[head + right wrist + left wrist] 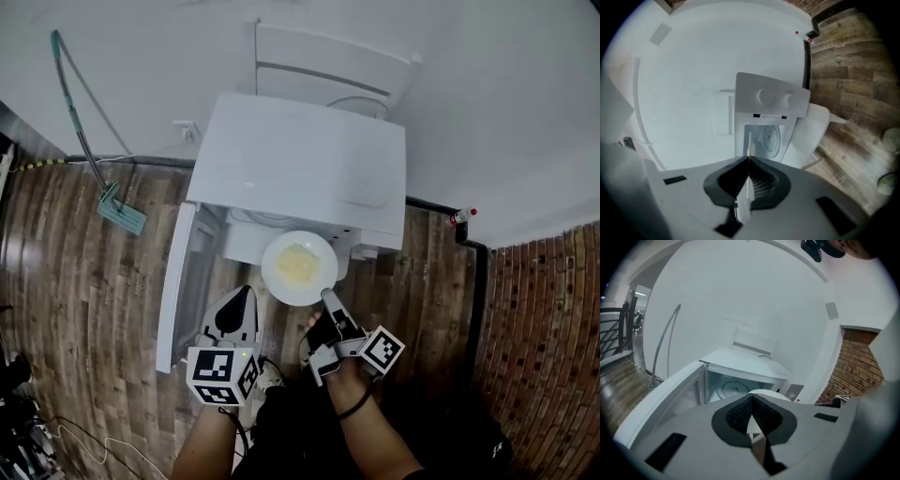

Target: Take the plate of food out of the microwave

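The white microwave (300, 164) stands with its door (176, 286) swung open to the left. A white plate (281, 286) carrying yellow food (298, 264) hangs in the air just in front of the microwave's opening. My right gripper (328, 298) is shut on the plate's near right rim. In the right gripper view the plate (749, 145) shows edge-on, pinched between the jaws of my right gripper (749, 161). My left gripper (247, 292) hovers left of the plate, shut and holding nothing. In the left gripper view the glass turntable (733, 389) sits bare in the cavity.
A mop (120, 211) leans on the wall at the left. A white chair (328, 61) stands behind the microwave. A brick wall (544, 319) and a black pipe (478, 281) lie to the right, with a red-capped bottle (459, 216) nearby. The floor is wood.
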Motion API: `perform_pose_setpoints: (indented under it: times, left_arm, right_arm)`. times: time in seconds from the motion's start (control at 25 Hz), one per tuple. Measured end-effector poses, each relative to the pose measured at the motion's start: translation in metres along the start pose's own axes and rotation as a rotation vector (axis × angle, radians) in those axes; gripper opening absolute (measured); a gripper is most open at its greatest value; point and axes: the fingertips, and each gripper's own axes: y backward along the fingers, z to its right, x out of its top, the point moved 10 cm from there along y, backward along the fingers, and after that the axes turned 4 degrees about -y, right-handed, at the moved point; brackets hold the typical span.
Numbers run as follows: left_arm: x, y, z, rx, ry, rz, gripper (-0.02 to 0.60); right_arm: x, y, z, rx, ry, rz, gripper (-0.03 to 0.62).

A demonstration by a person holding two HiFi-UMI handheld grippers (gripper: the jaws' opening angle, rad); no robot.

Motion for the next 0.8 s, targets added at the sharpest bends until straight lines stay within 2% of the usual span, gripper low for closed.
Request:
perform_pose_setpoints:
  times: [0.16, 0.36, 0.52, 0.64, 0.8]
  left_arm:
    - [0.030, 0.030, 0.011, 0.003, 0.011, 0.015, -0.003]
    - [0.082, 0.068, 0.030, 0.004, -0.008, 0.033, -0.005]
    - [0.144, 0.089, 0.049, 0.007, -0.048, 0.110, -0.003]
    - [0.177, 0.115, 0.076, 0.006, -0.075, 0.155, -0.003]
    - [0.216, 0.134, 0.094, 0.025, -0.064, 0.182, -0.005]
  right_arm:
    - [-0.011, 0.037, -0.044, 0.008, -0.012, -0.022, 0.020]
    - [-0.015, 0.067, -0.113, 0.058, -0.033, -0.010, 0.020]
    - [0.001, 0.065, -0.181, 0.146, -0.032, 0.028, 0.020]
    - [0.015, 0.079, -0.226, 0.181, -0.033, 0.058, 0.020]
    - [0.025, 0.083, -0.280, 0.214, -0.069, 0.078, 0.020]
